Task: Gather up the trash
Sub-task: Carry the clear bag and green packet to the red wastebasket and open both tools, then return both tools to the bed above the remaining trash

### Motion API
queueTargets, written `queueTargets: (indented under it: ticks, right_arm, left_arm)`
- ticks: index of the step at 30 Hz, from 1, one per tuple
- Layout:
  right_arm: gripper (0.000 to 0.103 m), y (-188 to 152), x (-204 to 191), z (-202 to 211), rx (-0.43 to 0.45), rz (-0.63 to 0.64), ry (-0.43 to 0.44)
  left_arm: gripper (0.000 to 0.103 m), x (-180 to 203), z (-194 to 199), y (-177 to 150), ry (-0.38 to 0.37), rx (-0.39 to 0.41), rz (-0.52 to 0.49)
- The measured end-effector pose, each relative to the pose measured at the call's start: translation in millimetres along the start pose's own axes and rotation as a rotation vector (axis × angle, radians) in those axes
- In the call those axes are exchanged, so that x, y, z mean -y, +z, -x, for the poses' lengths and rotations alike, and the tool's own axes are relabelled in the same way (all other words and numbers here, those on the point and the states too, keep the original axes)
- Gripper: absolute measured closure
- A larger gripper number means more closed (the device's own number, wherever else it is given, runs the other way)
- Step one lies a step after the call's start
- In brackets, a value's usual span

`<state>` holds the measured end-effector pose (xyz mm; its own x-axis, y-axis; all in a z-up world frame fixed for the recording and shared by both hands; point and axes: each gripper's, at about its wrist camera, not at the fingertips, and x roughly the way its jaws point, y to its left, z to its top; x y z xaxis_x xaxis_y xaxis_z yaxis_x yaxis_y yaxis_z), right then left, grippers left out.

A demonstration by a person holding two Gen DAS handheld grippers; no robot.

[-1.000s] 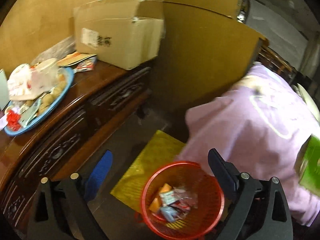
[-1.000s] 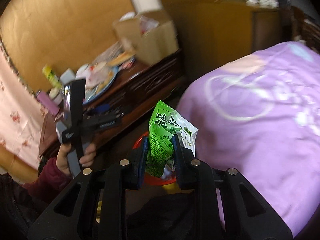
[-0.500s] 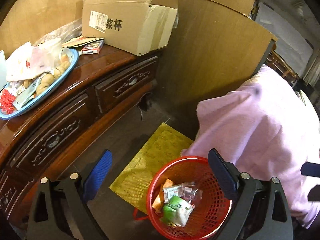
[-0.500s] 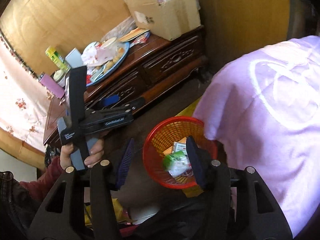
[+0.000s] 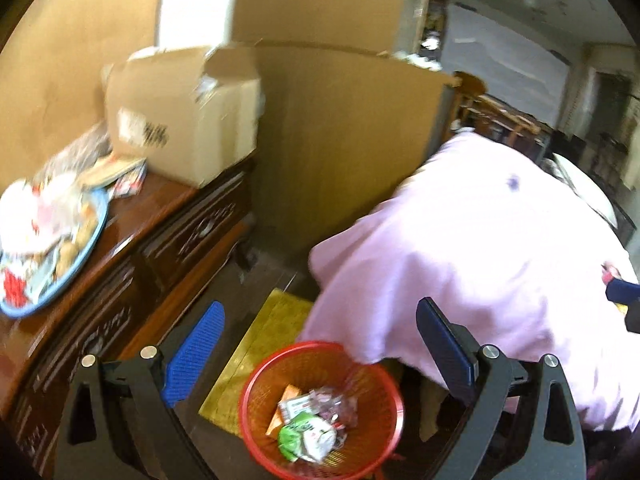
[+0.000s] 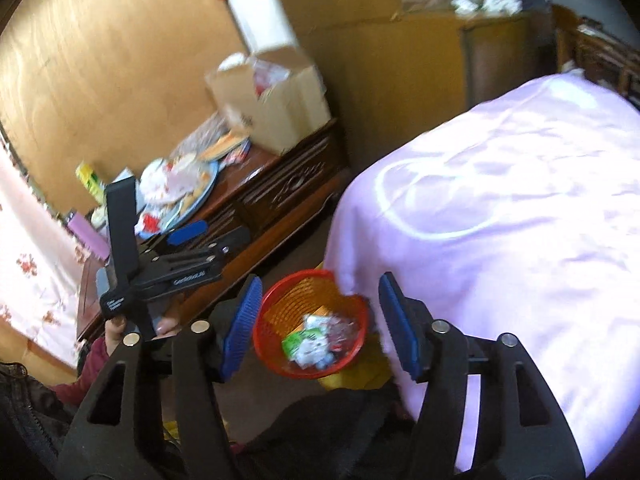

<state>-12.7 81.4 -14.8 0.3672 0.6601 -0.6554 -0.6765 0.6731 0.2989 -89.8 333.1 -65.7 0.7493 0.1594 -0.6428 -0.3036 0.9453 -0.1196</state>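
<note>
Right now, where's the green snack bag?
In the red basket on the floor, on top of the other wrappers: green snack bag low centre in both wrist views, beside the purple-covered bed.

A: Where is the trash?

B: In the red mesh basket, which stands upright on the floor, partly on a yellow mat.

A: What lies in it?

B: On top a crumpled green and white snack packet, lying flat. Beside it are an orange wrapper and some clear, crinkled wrappers, all loosely heaped at the bottom.

A: How full is it?

B: Only the bottom is covered.
</note>
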Motion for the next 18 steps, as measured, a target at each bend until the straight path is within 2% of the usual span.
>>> queueTargets:
  ticks: [6,9,14,18]
  right_arm:
    - [0.032,-16,39,78,0.164,-0.062,-0.092]
    - [0.029,-27,66,117,0.252,-0.096,-0.148]
    - [0.026,-41,109,158,0.346,-0.162,-0.207]
    - [0.024,-55,149,179,0.396,-0.220,-0.294]
  left_arm:
    - [0.007,75,28,16,-0.079,0.055,-0.136]
    - [0.006,126,41,18,-0.104,0.084,-0.231]
    - [0.006,196,48,16,-0.121,0.094,-0.359]
    - [0.006,254,42,10,-0.143,0.084,-0.444]
